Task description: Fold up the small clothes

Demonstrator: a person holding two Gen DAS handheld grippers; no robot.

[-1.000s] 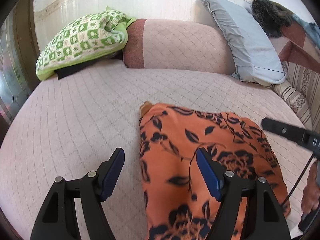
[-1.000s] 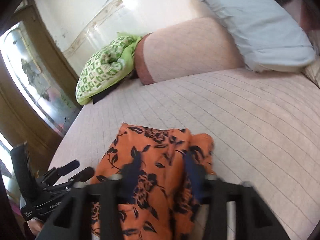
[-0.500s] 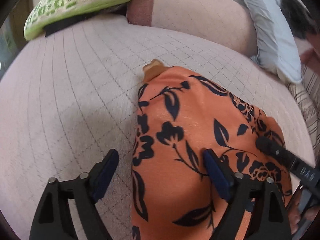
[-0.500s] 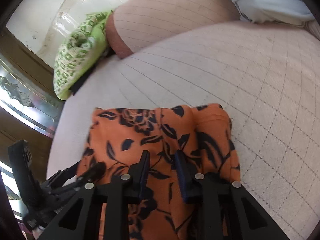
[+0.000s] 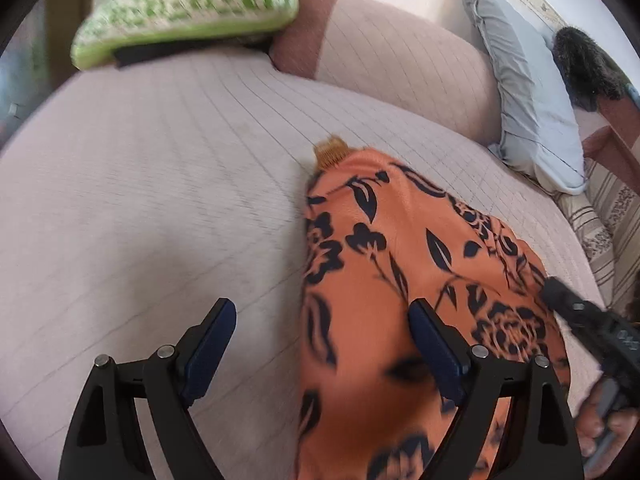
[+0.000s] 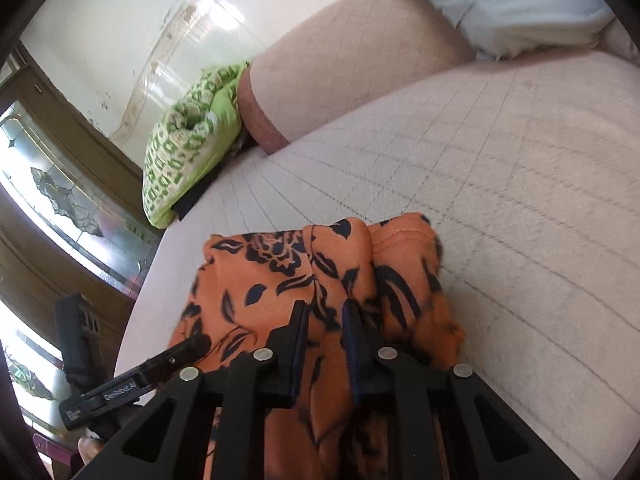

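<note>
Lying on the pink quilted bed, the orange black-flowered garment is now seen from farther back than half a second ago. The right claw has narrowed further, seemingly pinching a ridge of cloth; the left claw is held wide, straddling the garment's left edge, so a fold appears under way.

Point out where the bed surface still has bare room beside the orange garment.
Bare quilted bedspread runs from the orange floral garment to the green patterned pillow and pink bolster. In the right wrist view, more lies right of the garment. Crowded: the near edge, where the left gripper and right gripper work.
</note>
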